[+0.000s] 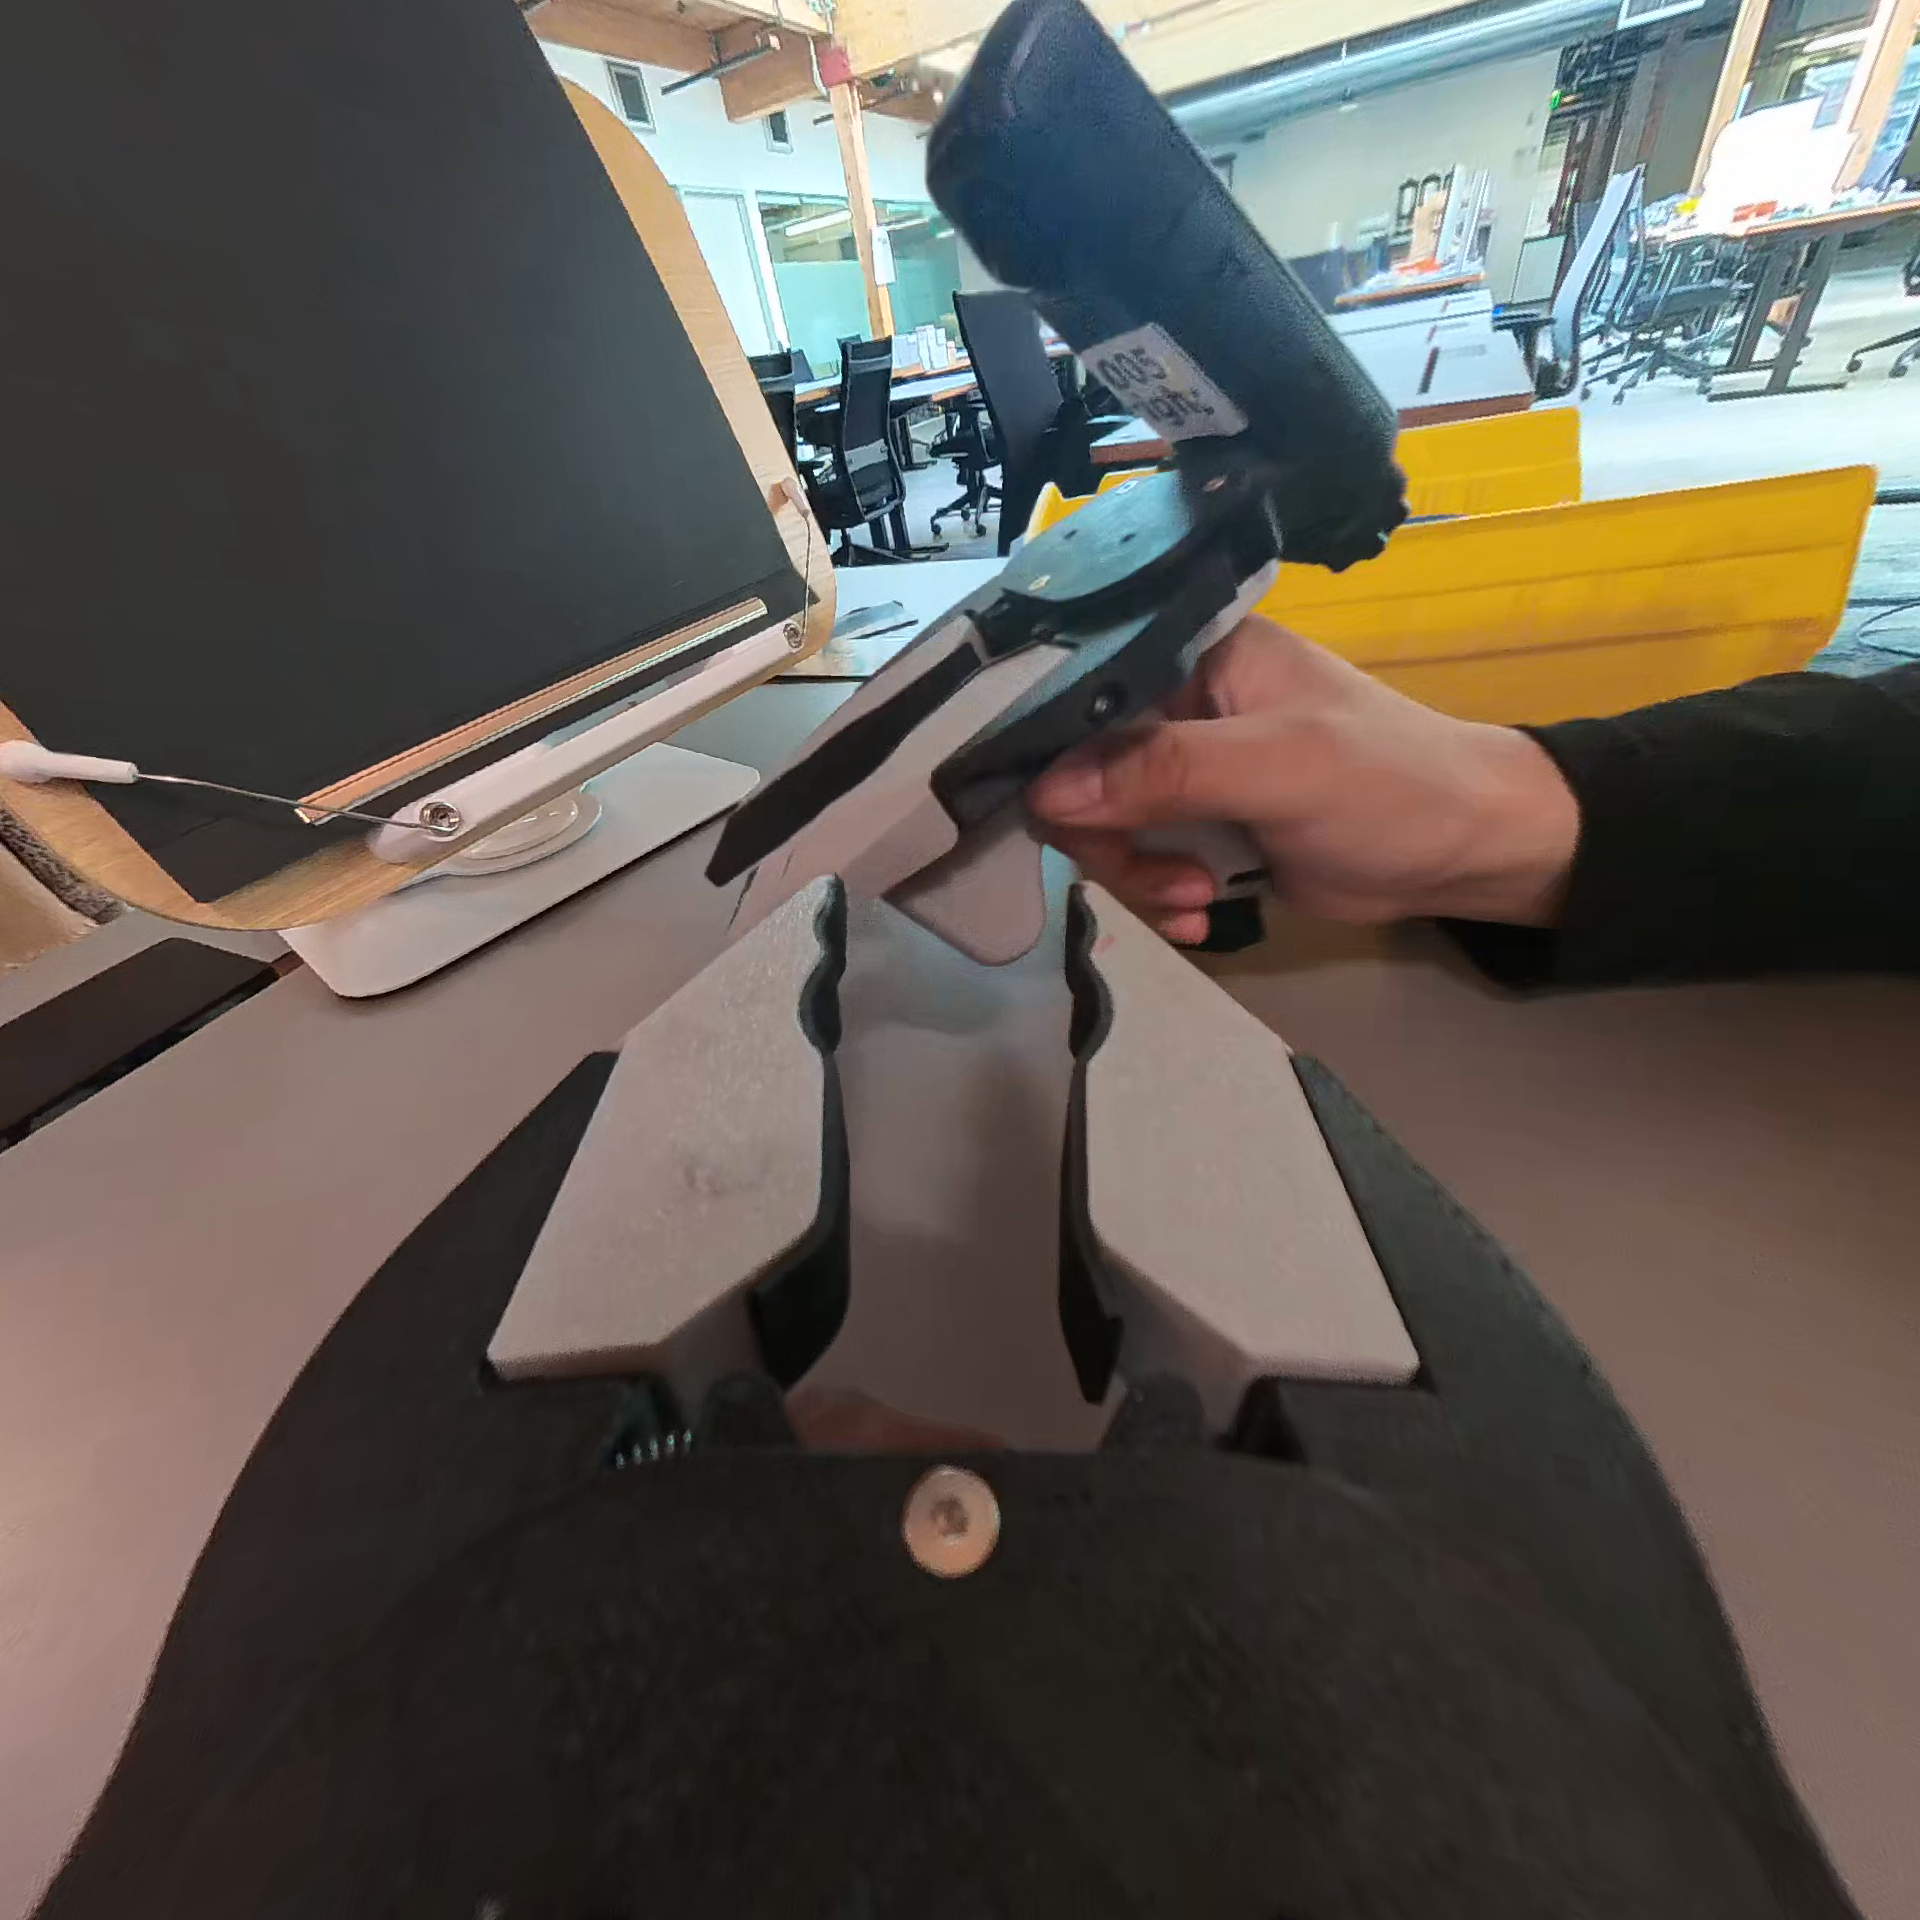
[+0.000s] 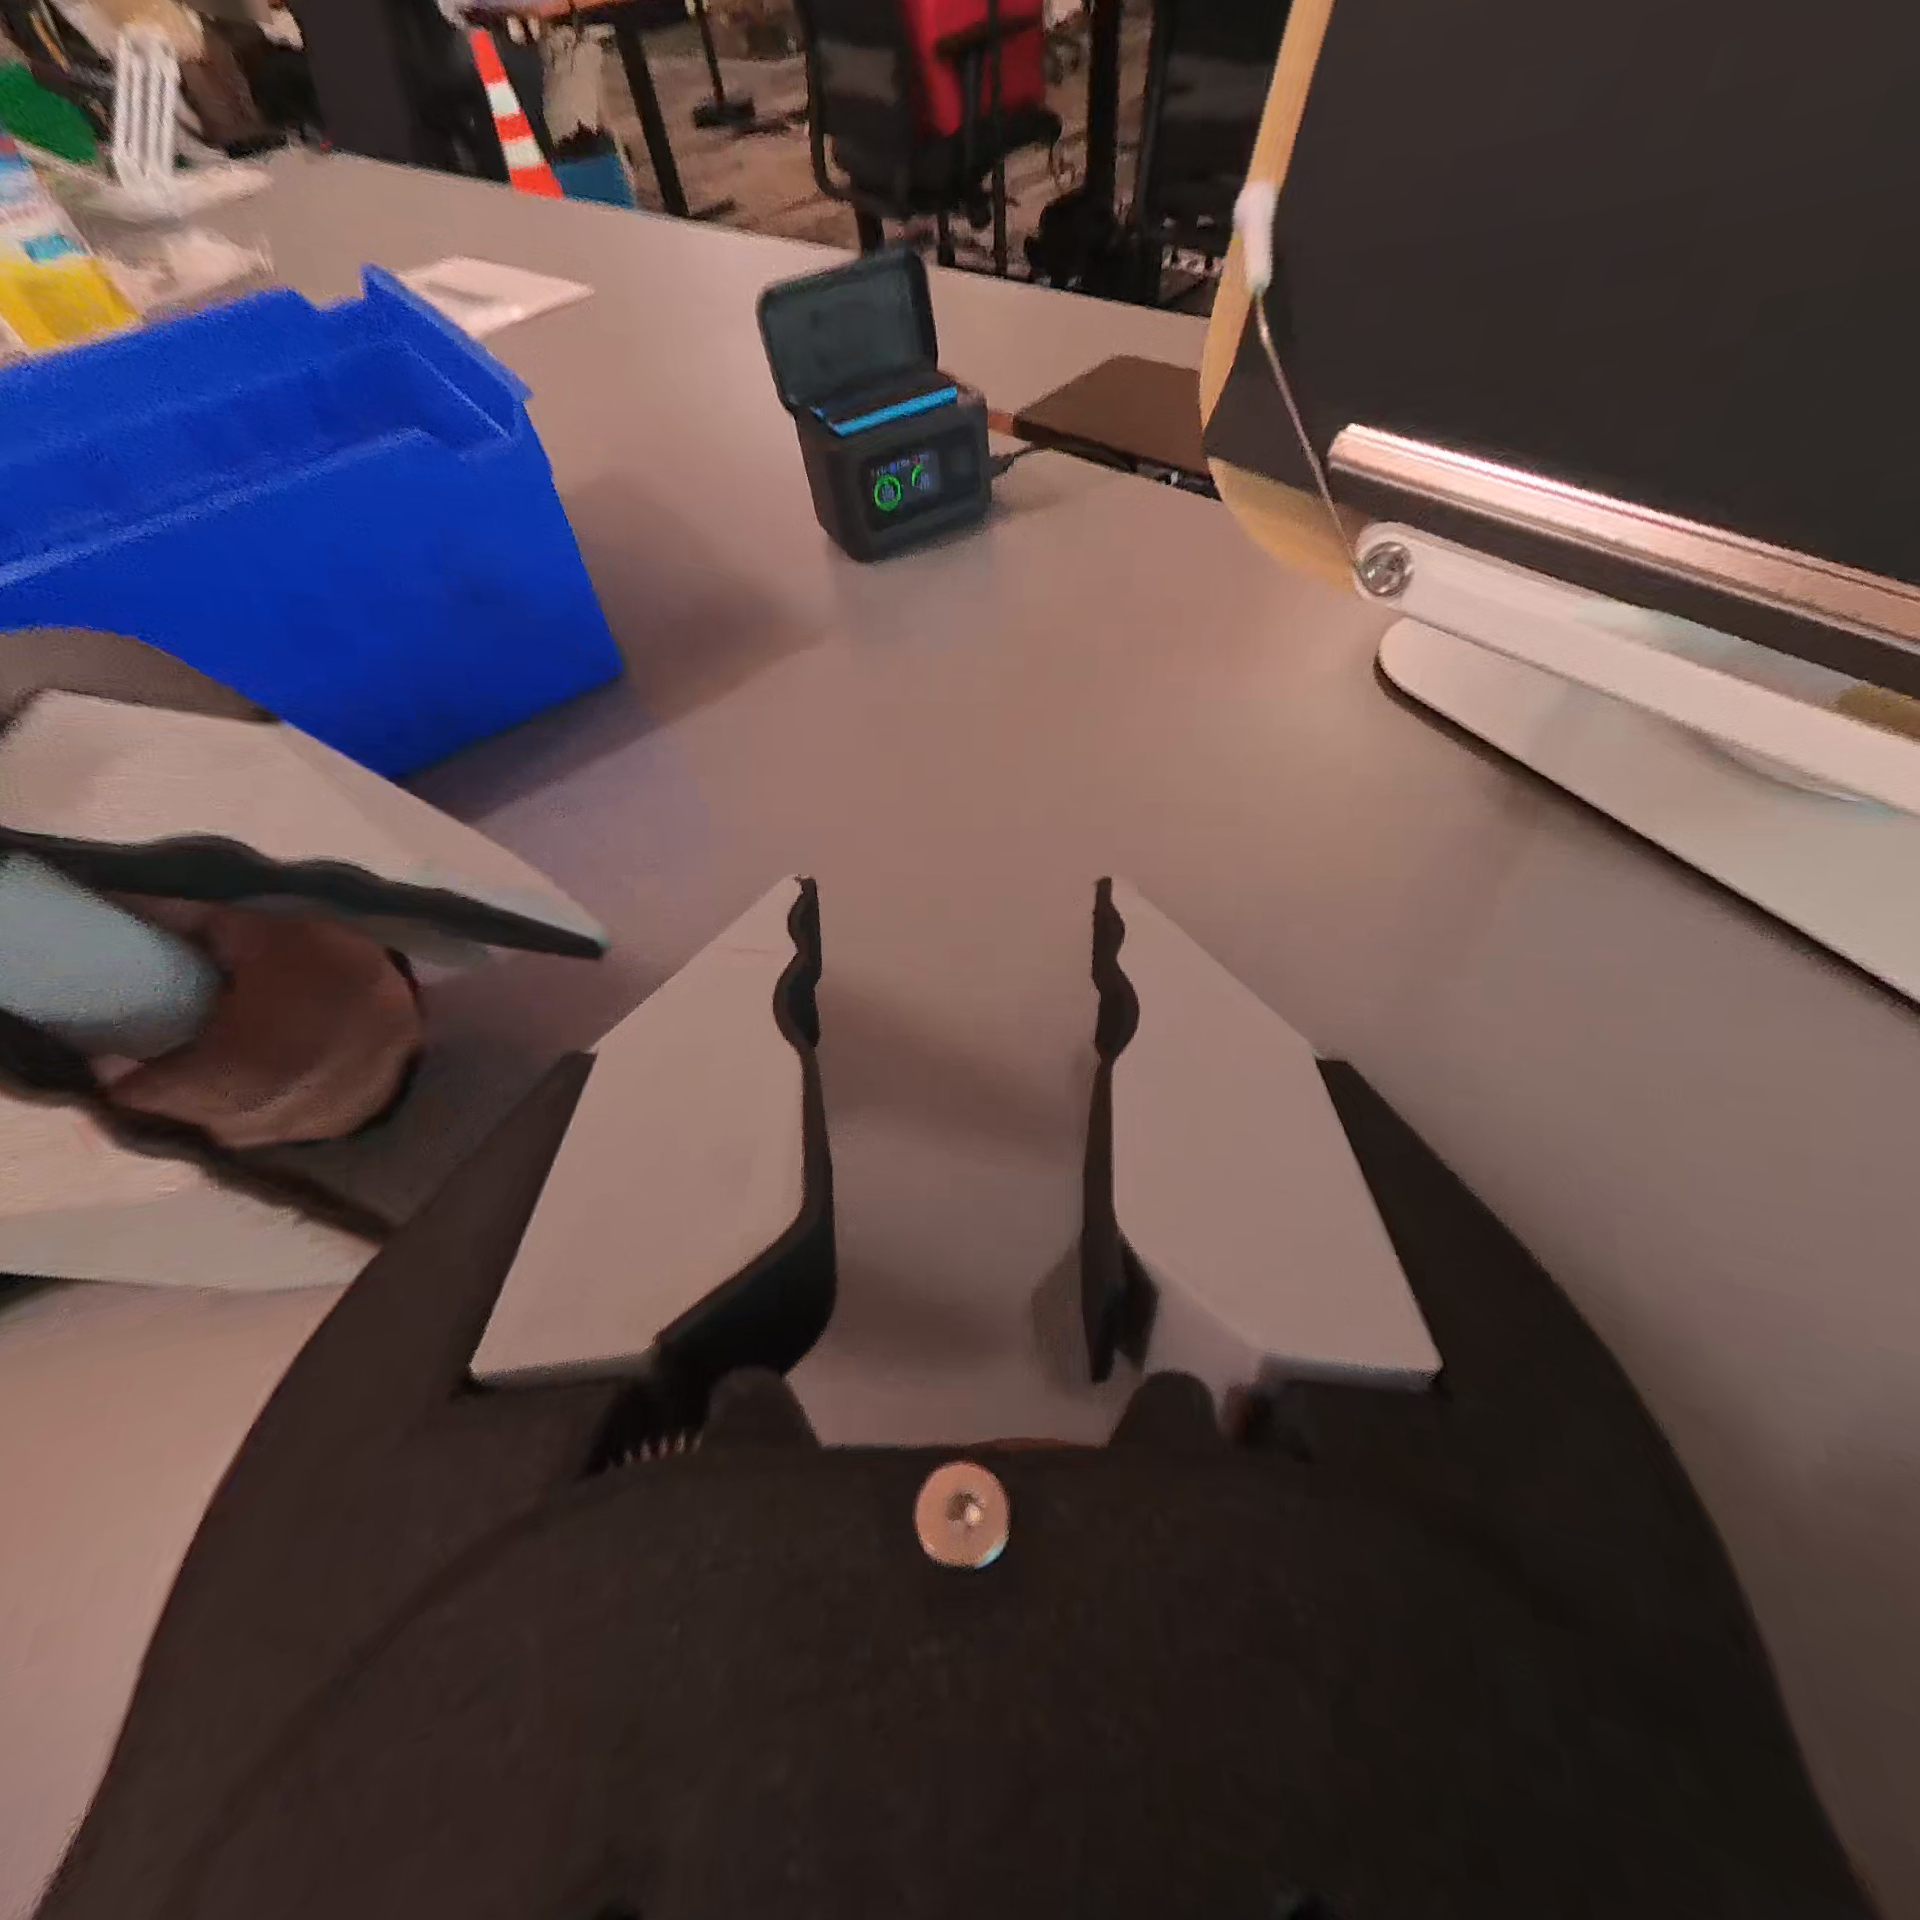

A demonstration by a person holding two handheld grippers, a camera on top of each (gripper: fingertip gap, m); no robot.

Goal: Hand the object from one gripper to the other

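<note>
My left gripper [image 1: 956, 914] is open, and only grey table [image 1: 1558, 1195] shows between its grey fingers. A hand [image 1: 1309, 790] holds my right gripper [image 1: 862, 894] just beyond, tilted down with its tips almost touching the left fingertips. In the right wrist view my right gripper [image 2: 954, 894] is open and empty above the table. One left finger [image 2: 312, 821] shows blurred at the left edge, with a brownish shape [image 2: 301, 1039] behind it. I cannot tell what that shape is. No separate object is clearly in either gripper.
A dark panel with a wooden edge [image 1: 364, 416] stands on a white base [image 2: 1662, 748] close by. A blue bin [image 2: 291, 520] and a small black case with its lid up [image 2: 883, 436] sit on the table. Yellow bins [image 1: 1558, 592] stand behind.
</note>
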